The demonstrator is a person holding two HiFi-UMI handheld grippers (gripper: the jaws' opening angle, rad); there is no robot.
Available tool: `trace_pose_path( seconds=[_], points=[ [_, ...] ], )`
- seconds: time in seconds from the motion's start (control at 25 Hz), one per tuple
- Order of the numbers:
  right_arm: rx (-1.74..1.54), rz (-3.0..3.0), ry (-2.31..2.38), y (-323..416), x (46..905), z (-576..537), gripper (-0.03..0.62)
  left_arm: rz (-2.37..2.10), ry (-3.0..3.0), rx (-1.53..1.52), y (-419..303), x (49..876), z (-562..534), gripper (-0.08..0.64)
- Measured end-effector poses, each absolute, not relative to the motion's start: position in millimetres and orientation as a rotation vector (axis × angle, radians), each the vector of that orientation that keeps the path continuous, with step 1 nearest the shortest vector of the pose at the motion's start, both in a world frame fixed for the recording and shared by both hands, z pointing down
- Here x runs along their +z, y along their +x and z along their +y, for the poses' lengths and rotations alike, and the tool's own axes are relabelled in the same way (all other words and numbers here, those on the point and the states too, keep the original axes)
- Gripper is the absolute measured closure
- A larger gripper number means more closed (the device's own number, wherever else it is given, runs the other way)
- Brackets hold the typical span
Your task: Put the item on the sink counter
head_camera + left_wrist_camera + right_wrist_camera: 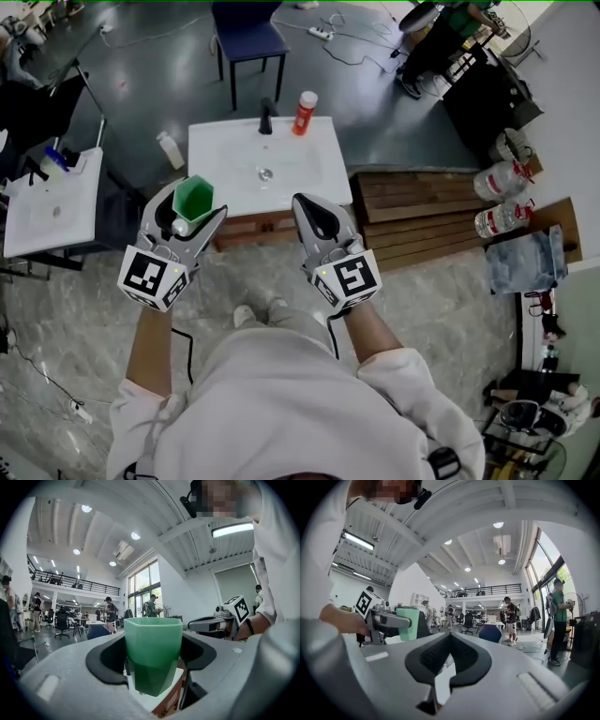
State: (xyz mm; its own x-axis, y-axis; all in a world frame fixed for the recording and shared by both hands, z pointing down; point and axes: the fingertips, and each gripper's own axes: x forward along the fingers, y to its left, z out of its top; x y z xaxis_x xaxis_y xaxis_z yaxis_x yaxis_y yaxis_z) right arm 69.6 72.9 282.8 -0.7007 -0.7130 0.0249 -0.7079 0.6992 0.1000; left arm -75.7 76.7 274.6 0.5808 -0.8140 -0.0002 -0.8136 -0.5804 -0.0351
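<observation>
Carry step: green cup (153, 653) short of sink surface (225, 150).
Your left gripper (192, 214) fingers clamp it; right gripper (314, 214) fingers closed, empty. Next, set it upright there.

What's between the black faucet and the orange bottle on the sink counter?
Nothing; head view shows bare sink counter between faucet and orange bottle.

The head camera looks steeply down from above the person's shoulders. It takes in the left gripper (194, 202) and the right gripper (307, 204) close below, with the white sink counter (234, 150) just beyond them. The left gripper view sits low behind its own jaws and faces level across the hall, very near the green cup (152, 653) that fills its middle. The other gripper shows at its right. The right gripper view faces the same hall and catches the left gripper and cup at its left.
</observation>
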Motion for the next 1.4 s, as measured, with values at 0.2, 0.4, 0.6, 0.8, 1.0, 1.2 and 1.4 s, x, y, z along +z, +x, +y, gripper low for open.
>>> trace_pose_path(
  seconds=[0.2,0.4,0.6,0.8,1.0,1.2,1.4],
  points=[
    [-0.126,-2.844,1.175,70.5,287.1,38.0,0.588,1.436,-2.767,-0.031,-74.1,280.8,41.3,0.227],
    [-0.085,-2.859,1.122,70.6,300.8,-7.2,0.588,1.479,-2.744,-0.040,-73.0,288.6,-2.7,0.227],
    [-0.100,-2.887,1.047,69.0,301.6,-52.6,0.588,1.511,-2.703,-0.041,-67.1,284.4,-51.0,0.227],
    [-0.103,-2.909,0.981,65.7,306.5,-97.7,0.588,1.551,-2.676,-0.036,-64.7,293.5,-93.7,0.227],
    [-0.107,-2.924,0.937,64.0,311.1,-132.4,0.588,1.586,-2.656,-0.049,-64.1,303.6,-122.7,0.227],
    [-0.079,-2.913,0.937,54.7,323.3,-165.8,0.588,1.596,-2.680,-0.068,-69.5,318.2,-149.8,0.227],
    [-0.058,-2.890,0.946,43.7,331.1,-199.7,0.588,1.591,-2.712,-0.071,-76.9,330.9,-184.1,0.227]
  ],
)
